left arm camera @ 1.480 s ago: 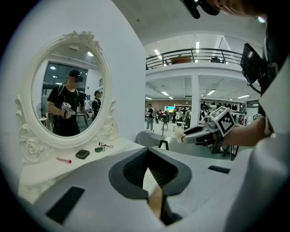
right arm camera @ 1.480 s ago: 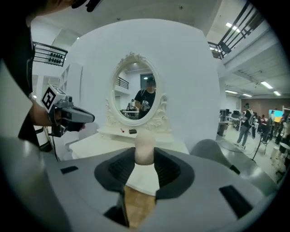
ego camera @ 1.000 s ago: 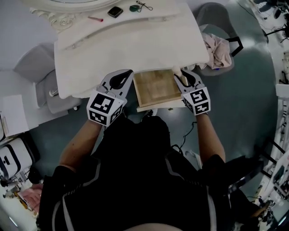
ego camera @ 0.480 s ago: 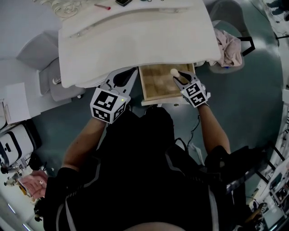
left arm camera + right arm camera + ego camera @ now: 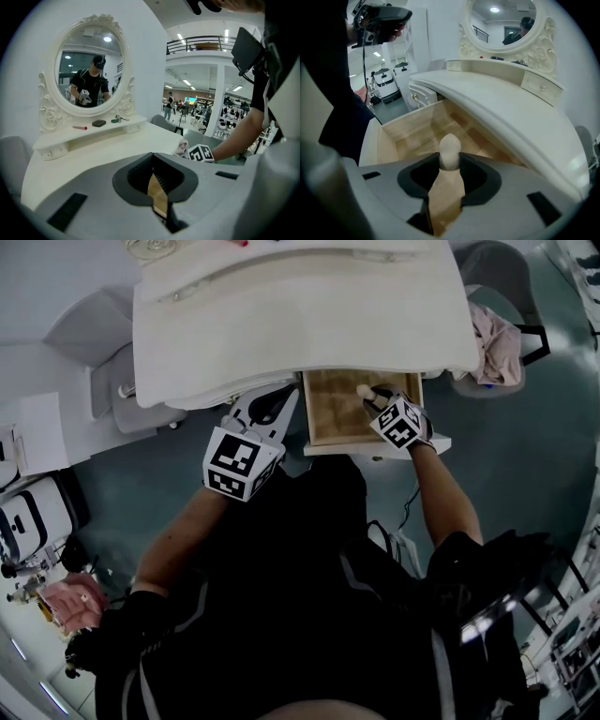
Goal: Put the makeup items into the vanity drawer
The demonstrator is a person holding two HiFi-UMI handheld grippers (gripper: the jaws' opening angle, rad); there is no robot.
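Observation:
The wooden vanity drawer [image 5: 330, 418] stands pulled out under the white vanity top [image 5: 300, 315]. My right gripper [image 5: 371, 399] is shut on a cream, egg-shaped makeup sponge [image 5: 363, 391] and points steeply down into the drawer's right part. In the right gripper view the sponge [image 5: 450, 151] sticks out between the pads above the bare drawer floor [image 5: 415, 133]. My left gripper [image 5: 283, 399] hangs just left of the drawer, its jaws together with nothing in them. A red lipstick [image 5: 79, 127], a black compact [image 5: 99, 123] and a green item [image 5: 116, 121] lie on the mirror shelf.
An oval mirror [image 5: 89, 70] in an ornate white frame stands at the back of the vanity. A grey chair with a pinkish cloth [image 5: 495, 341] is at the right, another grey seat [image 5: 89, 334] at the left. The person's body fills the space before the drawer.
My right gripper has sunk with the sponge from the drawer's front rim down into the drawer. The left gripper has dropped a little beside the drawer.

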